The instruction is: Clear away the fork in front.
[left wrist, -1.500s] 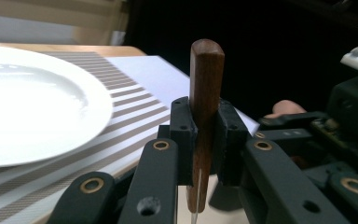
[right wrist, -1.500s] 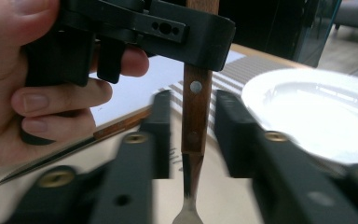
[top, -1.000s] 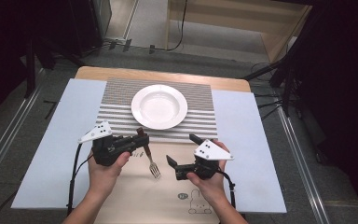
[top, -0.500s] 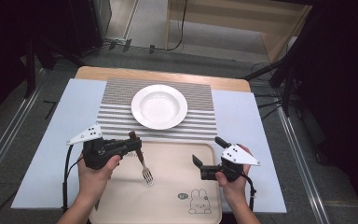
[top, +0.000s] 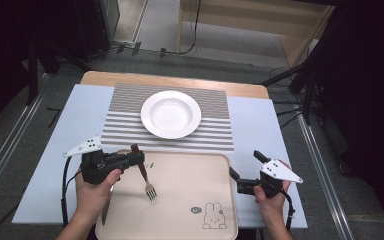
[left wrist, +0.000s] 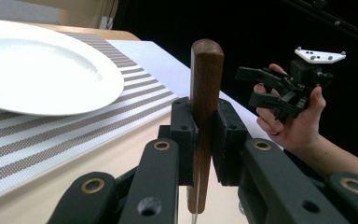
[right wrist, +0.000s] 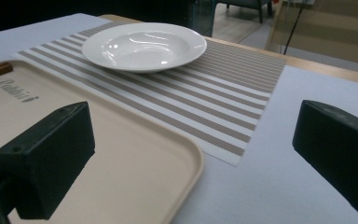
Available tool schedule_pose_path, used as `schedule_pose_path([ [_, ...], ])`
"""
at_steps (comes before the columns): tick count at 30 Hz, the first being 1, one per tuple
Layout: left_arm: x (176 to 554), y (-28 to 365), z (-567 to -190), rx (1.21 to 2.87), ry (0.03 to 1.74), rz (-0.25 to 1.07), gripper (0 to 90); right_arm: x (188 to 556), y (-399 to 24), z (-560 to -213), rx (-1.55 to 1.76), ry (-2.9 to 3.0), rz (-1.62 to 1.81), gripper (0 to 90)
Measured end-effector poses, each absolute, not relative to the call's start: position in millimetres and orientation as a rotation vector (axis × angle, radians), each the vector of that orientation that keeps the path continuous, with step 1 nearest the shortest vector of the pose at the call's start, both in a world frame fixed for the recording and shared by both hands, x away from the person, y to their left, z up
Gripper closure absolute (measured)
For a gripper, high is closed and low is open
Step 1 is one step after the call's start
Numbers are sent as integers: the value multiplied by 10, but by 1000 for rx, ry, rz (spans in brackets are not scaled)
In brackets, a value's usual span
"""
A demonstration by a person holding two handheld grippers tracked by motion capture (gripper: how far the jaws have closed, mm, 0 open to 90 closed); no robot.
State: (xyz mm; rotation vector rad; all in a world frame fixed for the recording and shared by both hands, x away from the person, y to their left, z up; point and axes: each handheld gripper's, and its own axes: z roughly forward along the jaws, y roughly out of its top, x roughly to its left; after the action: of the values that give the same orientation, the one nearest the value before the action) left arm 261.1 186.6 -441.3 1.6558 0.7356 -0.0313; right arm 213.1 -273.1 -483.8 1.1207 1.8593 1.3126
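A fork (top: 148, 183) with a brown wooden handle (left wrist: 205, 74) hangs tines-down over the beige tray (top: 195, 172). My left gripper (top: 135, 159) is shut on that handle, and in the left gripper view its pads (left wrist: 184, 135) clamp the wood from both sides. My right gripper (top: 245, 165) is held to the right of the tray over the pale blue mat, open, with nothing between its jaws (right wrist: 191, 158). It also appears far off in the left gripper view as the right gripper (left wrist: 279, 88). A white plate (top: 170, 114) sits empty on the striped placemat (top: 215, 132).
The tray carries a rabbit print (top: 211, 216) near its front right corner. A thin dark utensil (top: 103, 214) lies at the tray's left edge beside the left forearm. The pale blue mat (top: 260, 125) covers the table on both sides. Cables trail from both grippers.
My right gripper has moved to the right, from over the tray to the mat beside it. The left gripper has drifted slightly left and nearer with the fork.
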Motion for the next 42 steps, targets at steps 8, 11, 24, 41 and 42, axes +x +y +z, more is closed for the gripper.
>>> schedule_pose_path([
  [8,2580,1938,-4444,1664,746,-49,788,2075,-2942,-4886,1154,1831,1283,0],
  [11,2572,1977,-4461,1663,752,-55,788,2066,-3003,-4884,1174,1811,1282,0],
  [24,2520,2128,-4504,1660,763,-117,789,1942,-3264,-5003,1243,1779,1241,0],
  [41,2689,2110,-4674,1736,855,-102,743,1953,-3405,-5109,1280,1749,1221,0],
  [42,2693,2094,-4691,1755,869,-78,729,1952,-3406,-5109,1283,1747,1222,0],
])
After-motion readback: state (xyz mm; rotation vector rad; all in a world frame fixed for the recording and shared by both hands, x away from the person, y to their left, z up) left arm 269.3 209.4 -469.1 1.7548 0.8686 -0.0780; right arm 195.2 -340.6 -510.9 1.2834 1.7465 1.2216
